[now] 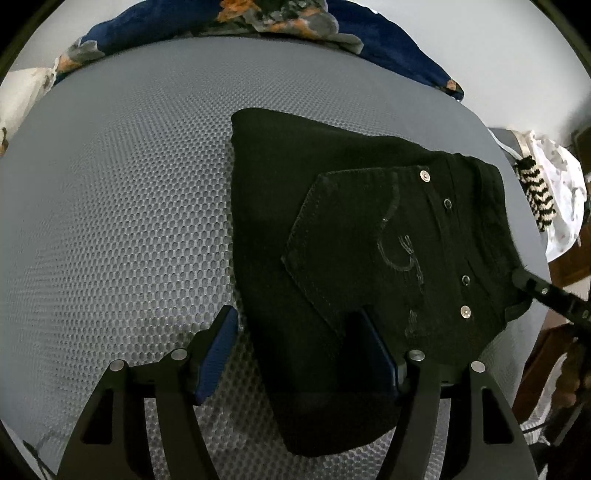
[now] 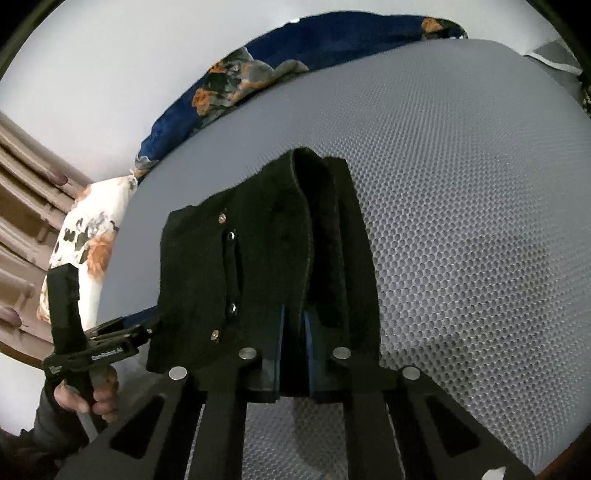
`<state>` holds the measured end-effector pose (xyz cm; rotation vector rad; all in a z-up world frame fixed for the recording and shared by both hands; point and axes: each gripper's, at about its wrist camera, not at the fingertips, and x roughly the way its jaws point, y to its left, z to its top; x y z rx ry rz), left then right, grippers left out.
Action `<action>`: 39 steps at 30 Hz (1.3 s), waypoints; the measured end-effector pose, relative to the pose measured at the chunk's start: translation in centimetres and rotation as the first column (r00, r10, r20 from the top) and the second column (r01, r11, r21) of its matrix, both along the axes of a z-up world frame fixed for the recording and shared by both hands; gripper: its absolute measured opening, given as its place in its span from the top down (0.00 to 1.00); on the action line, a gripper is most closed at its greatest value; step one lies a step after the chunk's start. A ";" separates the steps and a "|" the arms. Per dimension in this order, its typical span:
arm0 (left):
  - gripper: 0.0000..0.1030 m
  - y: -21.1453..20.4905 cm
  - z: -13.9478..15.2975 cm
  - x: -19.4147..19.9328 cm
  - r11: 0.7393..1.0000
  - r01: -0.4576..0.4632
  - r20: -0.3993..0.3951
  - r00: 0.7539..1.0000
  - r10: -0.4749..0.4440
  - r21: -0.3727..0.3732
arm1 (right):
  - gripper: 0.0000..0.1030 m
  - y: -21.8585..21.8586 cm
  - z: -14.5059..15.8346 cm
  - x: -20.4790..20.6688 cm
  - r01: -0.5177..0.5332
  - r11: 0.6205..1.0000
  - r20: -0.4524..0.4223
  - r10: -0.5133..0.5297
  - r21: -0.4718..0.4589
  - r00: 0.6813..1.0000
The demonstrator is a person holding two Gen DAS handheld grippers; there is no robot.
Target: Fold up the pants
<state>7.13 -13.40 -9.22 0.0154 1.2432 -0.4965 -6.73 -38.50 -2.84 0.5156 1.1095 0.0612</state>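
The black pants lie folded into a compact stack on the grey mesh mat, back pocket and rivets up. My left gripper is open, one blue-padded finger left of the stack's edge and the other on top of the cloth. My right gripper is shut on the waistband edge of the pants and holds it slightly raised. It shows in the left wrist view at the stack's right edge. The left gripper reaches the pants' left side in the right wrist view.
A dark blue floral blanket lies bunched along the mat's far edge. White printed cloth and a black-and-white knitted piece lie off the mat's right side. Brown wooden furniture stands beyond the mat.
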 end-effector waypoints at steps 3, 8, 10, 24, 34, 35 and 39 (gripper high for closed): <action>0.34 -0.3 0.2 -0.2 1.000 0.008 0.009 1.000 -0.008 0.011 | 0.94 0.3 0.7 -0.5 0.007 1.000 0.011 -0.006 -0.021 1.000; 0.34 -0.9 0.5 -0.8 0.999 0.025 0.024 0.999 -0.025 0.025 | 0.94 0.2 1.2 -1.3 0.030 0.999 0.016 -0.030 -0.027 0.999; 0.34 -1.0 0.5 -1.1 0.999 0.028 0.028 0.999 -0.029 0.028 | 0.95 0.0 1.2 -1.5 0.035 0.999 0.013 -0.034 -0.032 0.999; 0.31 -2.0 -1.0 -0.6 0.999 0.020 0.011 1.000 -0.021 0.028 | 0.93 -0.7 -1.8 -0.5 0.036 0.999 -0.071 -0.038 -0.030 0.997; 0.30 -1.9 -0.9 -0.9 1.000 0.023 0.021 1.000 -0.023 0.018 | 0.87 -0.5 -1.2 0.2 0.033 0.999 -0.081 -0.035 -0.028 0.996; 0.30 -1.9 -0.9 -0.9 1.000 0.021 0.020 1.000 -0.022 0.014 | 0.86 -0.6 -1.1 0.4 0.030 0.999 -0.084 -0.033 -0.030 0.996; 0.30 -1.1 -0.6 -0.7 1.000 0.020 0.016 1.000 -0.019 -0.013 | 0.80 -0.7 -0.8 0.5 0.025 0.999 -0.079 -0.028 -0.038 0.997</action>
